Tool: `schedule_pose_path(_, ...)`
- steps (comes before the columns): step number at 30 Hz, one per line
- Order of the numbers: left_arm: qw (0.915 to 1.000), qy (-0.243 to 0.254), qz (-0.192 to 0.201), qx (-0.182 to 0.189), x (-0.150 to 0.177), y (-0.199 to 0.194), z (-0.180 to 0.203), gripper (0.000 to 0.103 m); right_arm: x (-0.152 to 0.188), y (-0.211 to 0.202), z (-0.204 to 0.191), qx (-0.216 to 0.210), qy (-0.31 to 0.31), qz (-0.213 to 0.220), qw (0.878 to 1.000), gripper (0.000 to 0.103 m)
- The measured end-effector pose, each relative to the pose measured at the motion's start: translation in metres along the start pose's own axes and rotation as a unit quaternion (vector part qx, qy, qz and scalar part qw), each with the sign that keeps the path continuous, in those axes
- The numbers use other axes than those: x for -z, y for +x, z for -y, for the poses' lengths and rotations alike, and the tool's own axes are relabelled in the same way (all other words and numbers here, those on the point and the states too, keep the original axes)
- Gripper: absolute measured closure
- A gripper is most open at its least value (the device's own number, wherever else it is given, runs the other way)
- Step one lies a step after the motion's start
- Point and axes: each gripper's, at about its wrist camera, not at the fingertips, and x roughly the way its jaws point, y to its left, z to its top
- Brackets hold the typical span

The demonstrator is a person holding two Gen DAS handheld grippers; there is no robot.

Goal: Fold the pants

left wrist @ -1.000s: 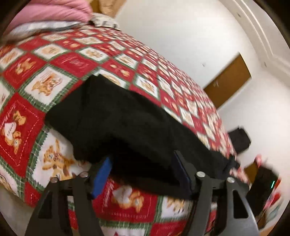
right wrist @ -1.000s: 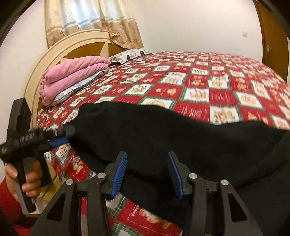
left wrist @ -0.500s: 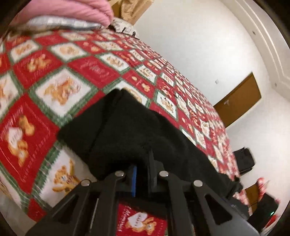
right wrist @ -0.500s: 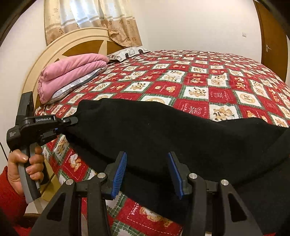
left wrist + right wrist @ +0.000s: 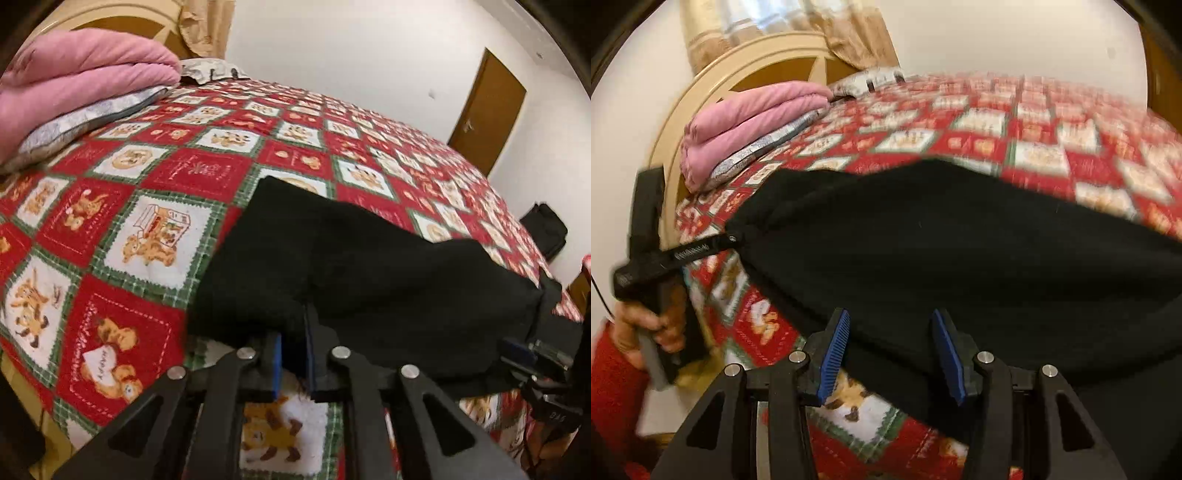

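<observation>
Black pants [image 5: 369, 280] lie across a red, white and green teddy-bear quilt [image 5: 155, 229] near the bed's front edge. My left gripper [image 5: 293, 354] is shut on the near edge of the pants at one end and lifts that end a little. In the right wrist view the pants [image 5: 960, 251] stretch from the left gripper [image 5: 733, 240] at left to the right. My right gripper [image 5: 892, 347] is open, its blue pads on either side of the pants' near edge. It also shows in the left wrist view [image 5: 524, 350], partly hidden.
Folded pink blankets [image 5: 750, 122] on a grey pillow [image 5: 85, 122] lie at the head of the bed by a cream headboard [image 5: 713, 85]. A brown door [image 5: 487, 110] and a black bag [image 5: 546, 229] stand beyond the bed.
My left gripper has shut on the end of the pants and lifted it. My right gripper stays open at the near edge; its view has shifted.
</observation>
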Motion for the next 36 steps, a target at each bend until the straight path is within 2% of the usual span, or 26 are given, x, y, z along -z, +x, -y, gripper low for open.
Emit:
schedule_pose_path(2,0.9994,0.013,0.012,-0.031,0.0,-0.01,0.005,0.071,0.0,0.001,-0.007,0.008,-0.018,-0.008,1.0,0.049)
schedule_pose_path(3,0.9983,0.015,0.023,-0.051,0.0,-0.016,0.007,0.068,0.0,-0.001,-0.007,0.006,-0.017,-0.008,1.0,0.049)
schedule_pose_path(5,0.9948,0.009,0.054,-0.085,-0.001,-0.034,0.01,0.055,0.0,-0.008,-0.004,-0.02,-0.005,0.002,1.0,0.049)
schedule_pose_path(9,0.977,0.025,0.119,-0.176,-0.013,-0.057,0.025,0.054,-0.003,-0.027,0.002,-0.041,0.014,0.027,0.999,0.049)
schedule_pose_path(11,0.9773,0.028,0.136,-0.16,-0.021,-0.06,0.032,0.044,-0.007,-0.045,0.015,-0.043,0.039,0.048,0.997,0.049)
schedule_pose_path(14,0.9846,0.046,0.119,-0.119,-0.031,-0.04,0.046,0.042,-0.009,-0.08,0.054,-0.008,0.105,0.094,0.99,0.049)
schedule_pose_path(16,0.9876,0.054,0.105,-0.103,-0.031,-0.02,0.053,0.042,-0.004,-0.107,0.091,0.033,0.172,0.123,0.977,0.046)
schedule_pose_path(18,0.9908,0.049,0.074,-0.103,-0.025,0.001,0.057,0.042,0.005,-0.134,0.13,0.087,0.232,0.147,0.958,0.035)
schedule_pose_path(19,0.992,0.039,0.048,-0.11,-0.019,0.017,0.055,0.042,0.008,-0.141,0.142,0.107,0.246,0.149,0.952,0.035)
schedule_pose_path(20,0.9921,0.033,0.032,-0.116,-0.014,0.024,0.055,0.042,0.009,-0.148,0.154,0.127,0.261,0.147,0.946,0.035)
schedule_pose_path(21,0.9904,0.037,0.033,-0.129,-0.008,0.029,0.056,0.041,0.008,-0.153,0.164,0.139,0.273,0.143,0.941,0.035)
schedule_pose_path(22,0.9863,0.061,0.051,-0.145,-0.003,0.028,0.064,0.04,0.007,-0.155,0.174,0.144,0.283,0.134,0.939,0.035)
schedule_pose_path(24,0.9789,0.094,0.054,-0.173,0.002,0.028,0.076,0.04,0.0,-0.148,0.182,0.145,0.282,0.113,0.942,0.035)
schedule_pose_path(26,0.9805,0.085,0.052,-0.169,0.001,0.027,0.075,0.04,-0.01,-0.133,0.183,0.141,0.27,0.093,0.948,0.035)
schedule_pose_path(28,0.9853,0.062,0.047,-0.153,-0.002,0.025,0.067,0.039,-0.018,-0.115,0.179,0.156,0.258,0.074,0.951,0.035)
schedule_pose_path(30,0.9864,0.059,0.044,-0.147,-0.003,0.025,0.065,0.039,-0.018,-0.09,0.182,0.196,0.268,0.033,0.943,0.035)
schedule_pose_path(31,0.9858,0.064,0.044,-0.149,-0.001,0.025,0.065,0.038,-0.015,-0.075,0.187,0.197,0.283,0.001,0.939,0.035)
schedule_pose_path(32,0.9853,0.067,0.044,-0.151,0.0,0.025,0.066,0.038,-0.007,-0.072,0.191,0.2,0.284,-0.009,0.938,0.035)
schedule_pose_path(34,0.985,0.069,0.047,-0.151,0.002,0.024,0.067,0.038,-0.003,-0.072,0.184,0.216,0.249,0.002,0.944,0.036)
schedule_pose_path(35,0.9851,0.069,0.047,-0.15,0.002,0.024,0.066,0.038,-0.002,-0.074,0.182,0.224,0.239,0.001,0.945,0.05)
schedule_pose_path(36,0.9854,0.068,0.046,-0.149,0.002,0.024,0.066,0.038,-0.001,-0.077,0.183,0.236,0.235,-0.002,0.943,0.074)
